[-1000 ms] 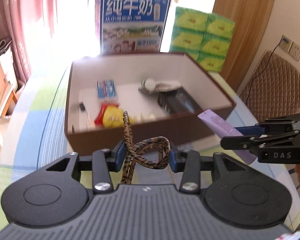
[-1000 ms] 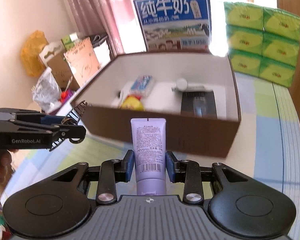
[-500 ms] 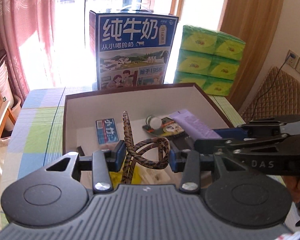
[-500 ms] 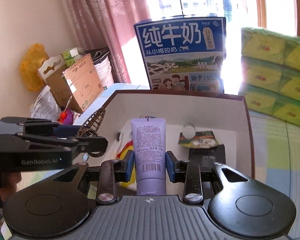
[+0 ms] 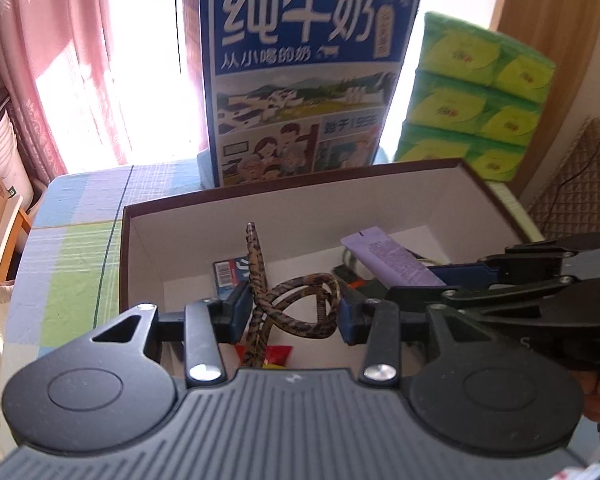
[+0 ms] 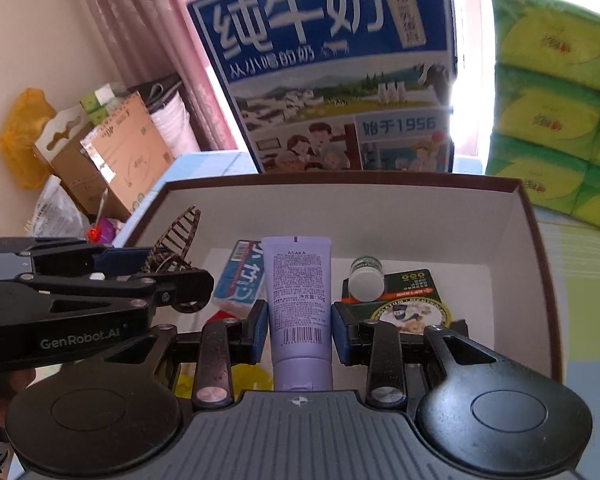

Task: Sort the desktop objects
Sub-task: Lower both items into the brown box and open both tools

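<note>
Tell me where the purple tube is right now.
The purple tube is clamped upright in the right gripper, held over the open box, between the blue packet and the small jar.

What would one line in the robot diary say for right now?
left gripper: shut on hair clip | right gripper: shut on purple tube | both over open box | nothing dropped yet

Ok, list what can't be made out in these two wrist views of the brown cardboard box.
- Red and yellow packet, left wrist view: mostly hidden behind the left gripper and its leopard-print hair clip.
- Black flat item, right wrist view: covered by the green printed card and the right gripper.
- Lilac ASAKA tube: small print unreadable.
- Brown cardboard box: near wall cut off in both views.
</note>
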A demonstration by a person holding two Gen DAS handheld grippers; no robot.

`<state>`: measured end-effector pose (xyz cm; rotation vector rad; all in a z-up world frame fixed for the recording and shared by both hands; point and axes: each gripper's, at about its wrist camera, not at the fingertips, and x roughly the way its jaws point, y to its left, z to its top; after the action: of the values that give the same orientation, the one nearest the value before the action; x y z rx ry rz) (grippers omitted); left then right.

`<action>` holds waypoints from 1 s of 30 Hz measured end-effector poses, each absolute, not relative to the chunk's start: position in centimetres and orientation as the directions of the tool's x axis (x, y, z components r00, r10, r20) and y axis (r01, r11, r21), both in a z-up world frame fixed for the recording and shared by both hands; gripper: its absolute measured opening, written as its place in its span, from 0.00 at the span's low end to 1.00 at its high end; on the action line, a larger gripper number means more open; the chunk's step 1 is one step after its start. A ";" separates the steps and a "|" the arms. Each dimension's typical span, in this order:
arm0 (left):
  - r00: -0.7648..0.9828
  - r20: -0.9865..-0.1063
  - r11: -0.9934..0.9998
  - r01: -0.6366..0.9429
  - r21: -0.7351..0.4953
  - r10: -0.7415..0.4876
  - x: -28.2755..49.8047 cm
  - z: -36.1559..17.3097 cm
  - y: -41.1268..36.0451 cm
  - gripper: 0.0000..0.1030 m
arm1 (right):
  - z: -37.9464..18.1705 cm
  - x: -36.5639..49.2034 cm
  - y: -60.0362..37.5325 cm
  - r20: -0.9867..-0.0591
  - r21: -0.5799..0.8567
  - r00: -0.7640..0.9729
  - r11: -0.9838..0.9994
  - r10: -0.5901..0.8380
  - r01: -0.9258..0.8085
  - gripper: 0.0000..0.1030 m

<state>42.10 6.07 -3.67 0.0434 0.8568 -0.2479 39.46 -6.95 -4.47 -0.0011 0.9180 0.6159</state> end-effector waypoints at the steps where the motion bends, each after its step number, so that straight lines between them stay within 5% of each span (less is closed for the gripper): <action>1: 0.623 -0.757 0.971 0.231 -0.060 -0.195 42.6 -4.0 6.2 0.37 | -4.8 39.8 -6.7 -0.747 0.250 0.445 0.829 0.494 -0.500 0.30; 30: 0.614 -0.781 0.966 0.253 0.058 -0.115 46.7 -7.3 5.8 0.42 | -8.7 43.2 -5.4 -0.782 0.269 0.405 0.843 0.474 -0.466 0.30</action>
<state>46.70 5.77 -7.30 0.1685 0.8855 -0.2131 43.22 -5.38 -8.68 0.0086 0.9893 0.5931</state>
